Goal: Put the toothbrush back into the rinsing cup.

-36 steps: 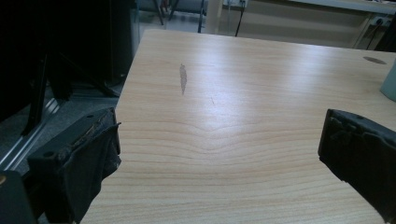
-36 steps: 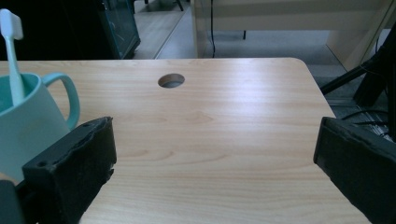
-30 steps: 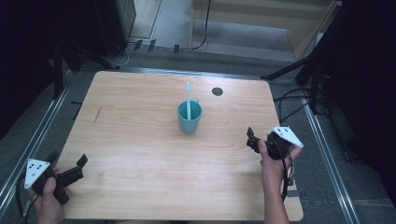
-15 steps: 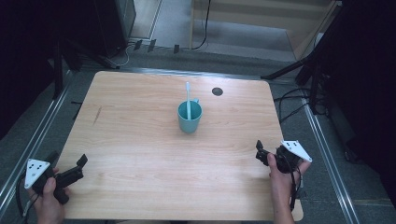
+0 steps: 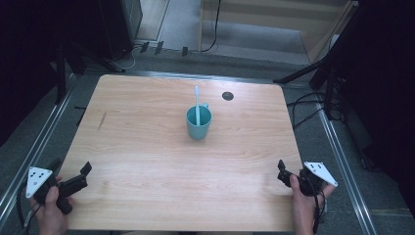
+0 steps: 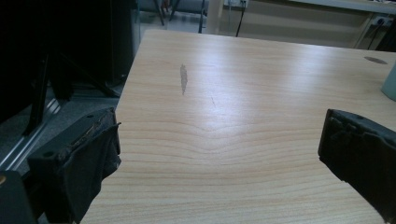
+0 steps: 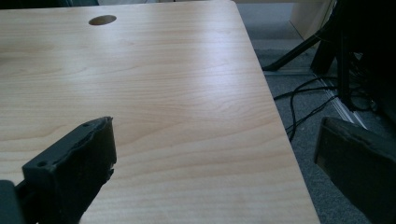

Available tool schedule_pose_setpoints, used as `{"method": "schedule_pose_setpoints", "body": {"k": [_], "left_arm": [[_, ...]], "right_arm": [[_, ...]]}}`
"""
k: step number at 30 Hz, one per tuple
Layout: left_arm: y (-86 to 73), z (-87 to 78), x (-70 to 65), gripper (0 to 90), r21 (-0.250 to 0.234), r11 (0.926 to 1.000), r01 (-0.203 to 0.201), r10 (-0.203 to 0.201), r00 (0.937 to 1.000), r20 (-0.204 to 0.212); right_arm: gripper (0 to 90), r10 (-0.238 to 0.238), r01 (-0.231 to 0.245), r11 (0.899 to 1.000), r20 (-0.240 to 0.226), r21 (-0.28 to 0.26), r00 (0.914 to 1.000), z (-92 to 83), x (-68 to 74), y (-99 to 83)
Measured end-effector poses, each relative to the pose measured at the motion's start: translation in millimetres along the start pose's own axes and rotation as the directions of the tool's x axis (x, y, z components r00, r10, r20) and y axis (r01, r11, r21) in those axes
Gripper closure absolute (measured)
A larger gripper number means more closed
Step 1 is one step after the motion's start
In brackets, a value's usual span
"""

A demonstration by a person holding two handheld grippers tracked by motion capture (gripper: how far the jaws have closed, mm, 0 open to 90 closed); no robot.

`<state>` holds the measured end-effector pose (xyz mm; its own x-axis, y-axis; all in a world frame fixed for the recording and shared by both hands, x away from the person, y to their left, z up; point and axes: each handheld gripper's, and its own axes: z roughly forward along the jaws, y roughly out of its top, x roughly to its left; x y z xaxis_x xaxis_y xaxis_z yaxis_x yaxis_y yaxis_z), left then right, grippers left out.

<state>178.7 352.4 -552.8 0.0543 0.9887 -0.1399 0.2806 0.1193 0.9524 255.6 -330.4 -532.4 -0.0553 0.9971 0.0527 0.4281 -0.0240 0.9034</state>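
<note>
**Right gripper pulled back, cup left alone**

While the left gripper (image 5: 80, 178) sits unchanged at the near left corner, the right gripper (image 5: 284, 174) has retreated over the last second toward the near right edge of the table (image 5: 147, 147). Both show jaws spread wide, holding nothing. Teal cup (image 5: 198, 122) stands upright mid-table, well apart from both, white toothbrush (image 5: 197, 105) upright inside. Reads as work finished: hands parked, nothing reached for.

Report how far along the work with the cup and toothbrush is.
Done, by the look of it: the toothbrush stands in the teal cup mid-table. In hand: nothing; the left gripper and right gripper sit open at the table's near corners. Left: nothing visible.
</note>
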Motion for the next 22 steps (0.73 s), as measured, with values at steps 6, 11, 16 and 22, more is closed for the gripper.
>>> {"method": "schedule_pose_setpoints", "body": {"k": [6, 11, 16, 22], "left_arm": [[0.0, 0.1, -0.3, 0.0, 0.0, 1.0, 0.0, 0.0, 1.0, 0.0], [0.0, 0.1, -0.2, 0.0, 0.0, 1.0, -0.001, 0.001, 1.0, 0.0], [0.0, 0.1, -0.1, 0.0, 0.001, 1.0, 0.002, -0.002, 1.0, 0.0], [0.3, 0.6, 0.3, 0.0, 0.004, 1.0, 0.002, -0.002, 1.0, 0.003]], "right_arm": [[0.0, 0.013, -0.013, 1.0, -0.003, -0.004, 0.9999, -9.9, -10.3, -11.3], [0.0, 0.048, -0.049, 0.999, -0.014, -0.02, 0.9987, -16.6, -18.8, -19.1], [0.0, 0.058, -0.058, 0.998, -0.007, -0.031, 0.9983, -21.8, -23.8, -22.2], [0.0, 0.106, -0.106, 0.992, -0.011, -0.061, 0.9943, -26.0, -26.9, -24.4]]}}
